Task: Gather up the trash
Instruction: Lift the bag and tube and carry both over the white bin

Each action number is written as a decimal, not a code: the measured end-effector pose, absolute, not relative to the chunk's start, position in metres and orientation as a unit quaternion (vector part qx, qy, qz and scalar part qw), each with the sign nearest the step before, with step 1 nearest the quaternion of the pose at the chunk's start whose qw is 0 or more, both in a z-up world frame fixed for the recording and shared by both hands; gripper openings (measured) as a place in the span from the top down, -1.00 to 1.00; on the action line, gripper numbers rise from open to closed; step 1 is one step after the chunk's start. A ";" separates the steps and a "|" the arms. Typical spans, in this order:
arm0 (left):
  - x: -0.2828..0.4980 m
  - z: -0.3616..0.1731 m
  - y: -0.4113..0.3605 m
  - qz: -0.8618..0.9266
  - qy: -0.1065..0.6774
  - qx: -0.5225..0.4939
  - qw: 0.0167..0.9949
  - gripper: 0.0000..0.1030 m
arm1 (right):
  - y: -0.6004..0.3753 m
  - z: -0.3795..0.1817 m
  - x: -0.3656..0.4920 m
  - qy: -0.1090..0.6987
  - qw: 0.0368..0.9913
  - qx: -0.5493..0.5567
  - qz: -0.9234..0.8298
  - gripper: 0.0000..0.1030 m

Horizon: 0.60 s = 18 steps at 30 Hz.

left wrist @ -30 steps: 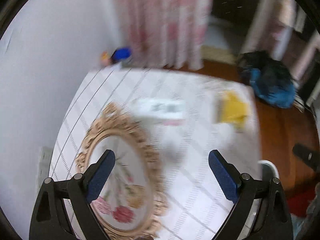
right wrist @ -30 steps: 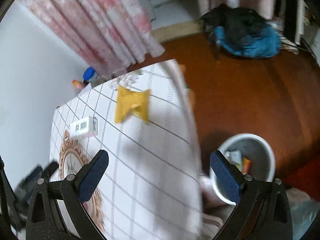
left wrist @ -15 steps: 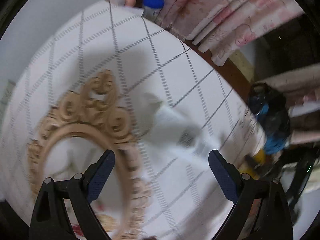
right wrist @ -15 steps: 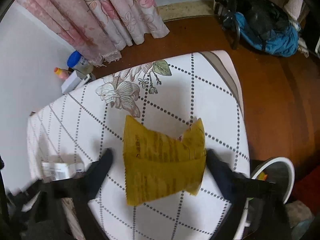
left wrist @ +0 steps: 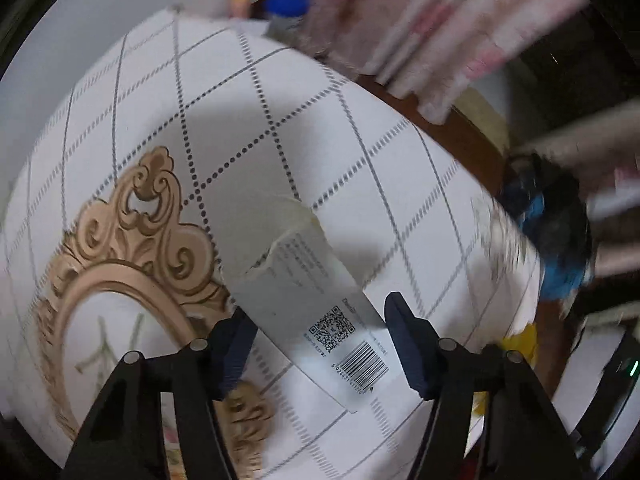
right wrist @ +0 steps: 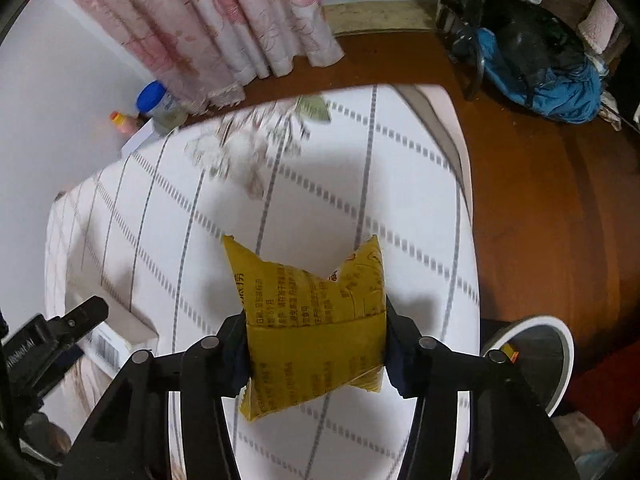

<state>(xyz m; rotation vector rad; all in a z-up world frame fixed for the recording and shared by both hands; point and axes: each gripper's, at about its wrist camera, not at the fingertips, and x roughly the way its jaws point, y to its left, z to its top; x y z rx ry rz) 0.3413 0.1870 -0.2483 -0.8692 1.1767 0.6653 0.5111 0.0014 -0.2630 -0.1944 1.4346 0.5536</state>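
Right claw (right wrist: 316, 344) clamped across yellow packet (right wrist: 312, 320) mid-frame, above worktop (right wrist: 400, 208); likely light, crinkly, slippery | left claw (left wrist: 316, 344) apart, straddling white carton (left wrist: 316, 300) lower centre, not yet gripping; probably light, crushable, better taken across narrow sides | bin (right wrist: 560, 364) lower right, past worktop edge, path open.

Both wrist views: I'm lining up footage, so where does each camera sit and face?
Left wrist: on the left gripper, facing down at a white box between its fingers; tablecloth behind.
Right wrist: on the right gripper, facing a yellow packet between its fingers; the left gripper shows at left, bin at right.
Shared: box, packet, tablecloth, blue-capped jar.
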 end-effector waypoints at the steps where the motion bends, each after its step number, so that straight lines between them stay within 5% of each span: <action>1: 0.336 -0.247 0.182 0.287 0.535 -0.376 0.700 -0.15 | -0.004 -0.261 0.504 0.649 0.711 -0.090 0.256 -0.06; 10: 0.257 -0.244 0.122 0.193 0.600 -0.278 0.725 -0.14 | -0.071 -0.255 0.406 0.663 0.675 -0.110 0.305 -0.06; 18: 0.255 -0.248 0.115 0.229 0.575 -0.311 0.721 -0.20 | -0.104 -0.265 0.368 0.670 0.680 -0.089 0.284 -0.06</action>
